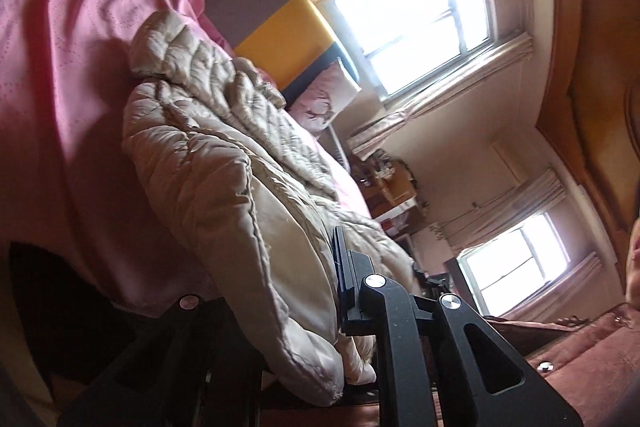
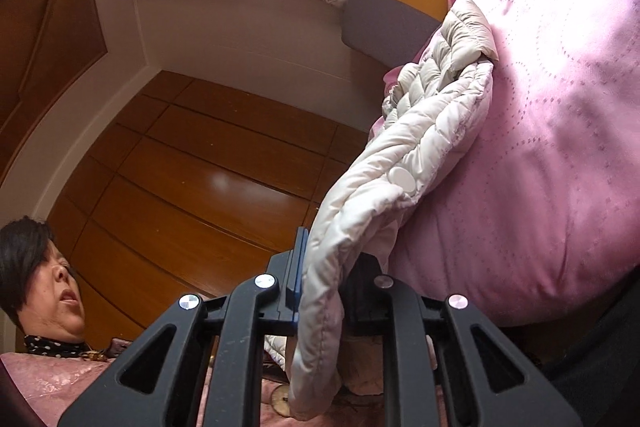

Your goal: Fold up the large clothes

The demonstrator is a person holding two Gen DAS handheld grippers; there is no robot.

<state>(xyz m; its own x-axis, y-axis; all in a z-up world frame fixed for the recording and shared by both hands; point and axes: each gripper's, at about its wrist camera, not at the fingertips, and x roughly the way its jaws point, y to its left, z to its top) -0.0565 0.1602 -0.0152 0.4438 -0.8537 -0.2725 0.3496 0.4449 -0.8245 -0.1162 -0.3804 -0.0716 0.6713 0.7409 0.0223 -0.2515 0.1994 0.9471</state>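
Both grippers pinch one edge of the jacket (image 1: pixel 224 163): the left gripper (image 1: pixel 320 291) and the right gripper (image 2: pixel 324 291) each have padded cloth clamped between their fingers. The rest of the jacket trails ahead of them onto the pink bedspread (image 2: pixel 560 131). Judging by that, keeping the held edge taut and level should lay the fold straight. The jacket is puffy, quilted and slippery-looking; the bedspread is smooth with dotted stitching.

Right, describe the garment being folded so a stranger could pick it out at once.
Find the pink bedspread covering the bed. On it lies a cream quilted puffer jacket, its near edges held in the left tongs and the right tongs. It alone is puffy, stitched in ridges, pale beige against pink.
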